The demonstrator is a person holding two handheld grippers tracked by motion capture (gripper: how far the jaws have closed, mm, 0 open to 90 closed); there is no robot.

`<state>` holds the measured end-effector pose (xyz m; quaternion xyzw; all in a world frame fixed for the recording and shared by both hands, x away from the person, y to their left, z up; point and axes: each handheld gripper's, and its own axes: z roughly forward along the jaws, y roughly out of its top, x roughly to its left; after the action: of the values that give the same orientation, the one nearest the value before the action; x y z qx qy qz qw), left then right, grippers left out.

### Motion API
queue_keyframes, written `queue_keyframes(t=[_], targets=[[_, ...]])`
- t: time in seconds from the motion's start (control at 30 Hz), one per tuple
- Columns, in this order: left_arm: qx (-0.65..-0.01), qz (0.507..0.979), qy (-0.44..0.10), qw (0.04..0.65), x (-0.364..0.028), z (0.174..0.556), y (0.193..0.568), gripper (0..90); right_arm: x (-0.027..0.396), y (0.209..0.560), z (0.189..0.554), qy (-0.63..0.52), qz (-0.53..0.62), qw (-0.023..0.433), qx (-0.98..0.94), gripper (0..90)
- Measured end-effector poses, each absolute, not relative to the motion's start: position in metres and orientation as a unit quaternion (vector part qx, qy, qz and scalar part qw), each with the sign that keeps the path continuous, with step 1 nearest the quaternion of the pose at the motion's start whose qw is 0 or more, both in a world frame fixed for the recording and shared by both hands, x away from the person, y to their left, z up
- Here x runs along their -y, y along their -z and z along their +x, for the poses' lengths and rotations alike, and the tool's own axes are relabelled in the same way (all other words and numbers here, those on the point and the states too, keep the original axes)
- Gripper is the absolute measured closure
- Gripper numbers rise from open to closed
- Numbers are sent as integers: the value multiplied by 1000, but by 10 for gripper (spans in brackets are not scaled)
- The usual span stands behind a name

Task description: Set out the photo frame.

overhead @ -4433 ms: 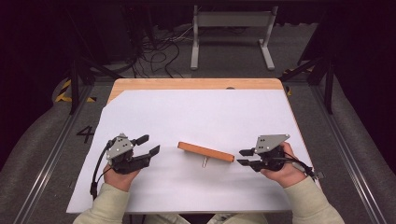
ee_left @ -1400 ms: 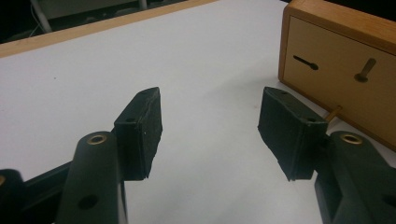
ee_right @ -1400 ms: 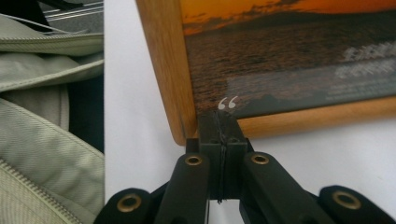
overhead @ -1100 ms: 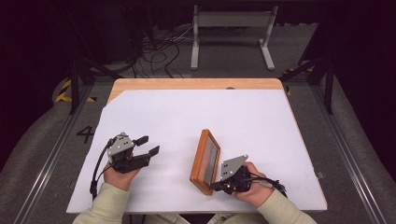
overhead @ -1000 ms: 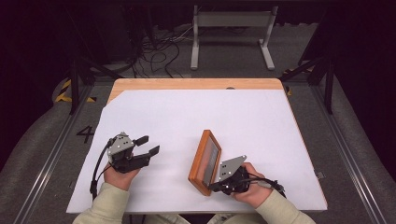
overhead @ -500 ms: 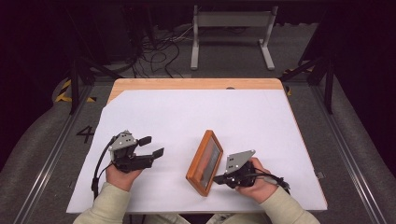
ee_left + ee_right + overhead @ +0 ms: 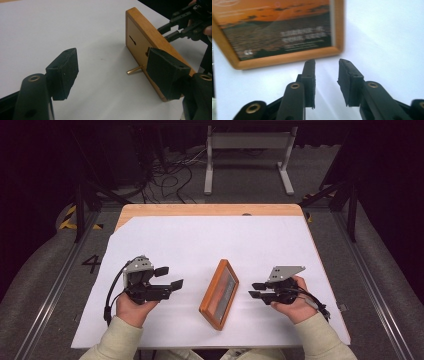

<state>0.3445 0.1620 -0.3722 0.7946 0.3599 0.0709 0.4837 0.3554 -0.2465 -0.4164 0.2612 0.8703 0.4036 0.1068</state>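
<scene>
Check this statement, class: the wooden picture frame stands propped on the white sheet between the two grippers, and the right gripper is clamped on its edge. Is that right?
Not quite. The right gripper is clear of the picture frame: the right gripper view shows its jaws apart with nothing between them, having just been opening. The frame does stand propped on the white sheet between the grippers.

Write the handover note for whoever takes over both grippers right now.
Right gripper: jaws have just been opening, nothing between them, just clear of the frame's right side.
Left gripper: jaws wide and have just been opening further, nothing between them, left of the frame.
Picture frame: stands propped on the white sheet between both grippers, picture side towards the right gripper, leaning on its brass back peg.
Done: frame stood up and released.
Left: check that it stands steady.
</scene>
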Motion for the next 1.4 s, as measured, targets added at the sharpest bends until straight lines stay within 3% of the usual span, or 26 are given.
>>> queue_keyframes(t=[0.43,1.07,1.4], targets=[[-322,825,-51,462,-128,337,358,209,269,420,365,-403,302,124,-855,606],[-326,855,-4,403,-71,347,361,204,284,421,366,-401,321,129,-848,581],[-330,865,18,376,-54,354,372,312,285,422,366,-399,322,130,-849,580]])
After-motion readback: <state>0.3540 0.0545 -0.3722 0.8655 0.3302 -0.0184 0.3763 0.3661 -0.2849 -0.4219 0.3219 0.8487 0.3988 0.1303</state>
